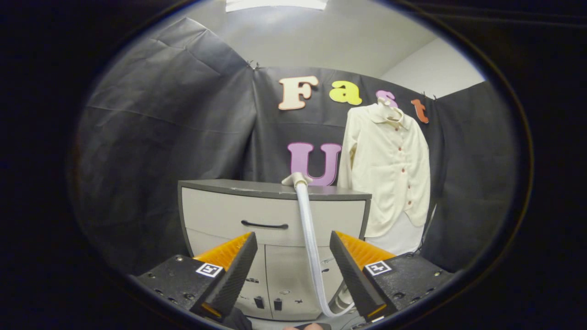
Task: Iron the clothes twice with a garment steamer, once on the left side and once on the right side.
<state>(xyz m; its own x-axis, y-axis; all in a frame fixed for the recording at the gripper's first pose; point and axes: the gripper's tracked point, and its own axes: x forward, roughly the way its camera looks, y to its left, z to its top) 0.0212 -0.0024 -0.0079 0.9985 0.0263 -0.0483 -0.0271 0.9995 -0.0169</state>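
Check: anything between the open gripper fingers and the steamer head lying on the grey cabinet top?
In the gripper view, only the white ribbed steamer hose runs from the steamer head on the grey cabinet down between the gripper fingers, which are open and hold nothing.

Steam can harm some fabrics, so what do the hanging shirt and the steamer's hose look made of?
Shirt: a soft woven cloth, matte cream, judging by its loose folds; the fibre can't be told. Hose: probably flexible ribbed plastic, slightly glossy white, bending off the cabinet. The gripper is open, holding nothing.

Cream shirt [387,169] hanging; steamer head [296,179] on cabinet top, hose [312,247] dangling.
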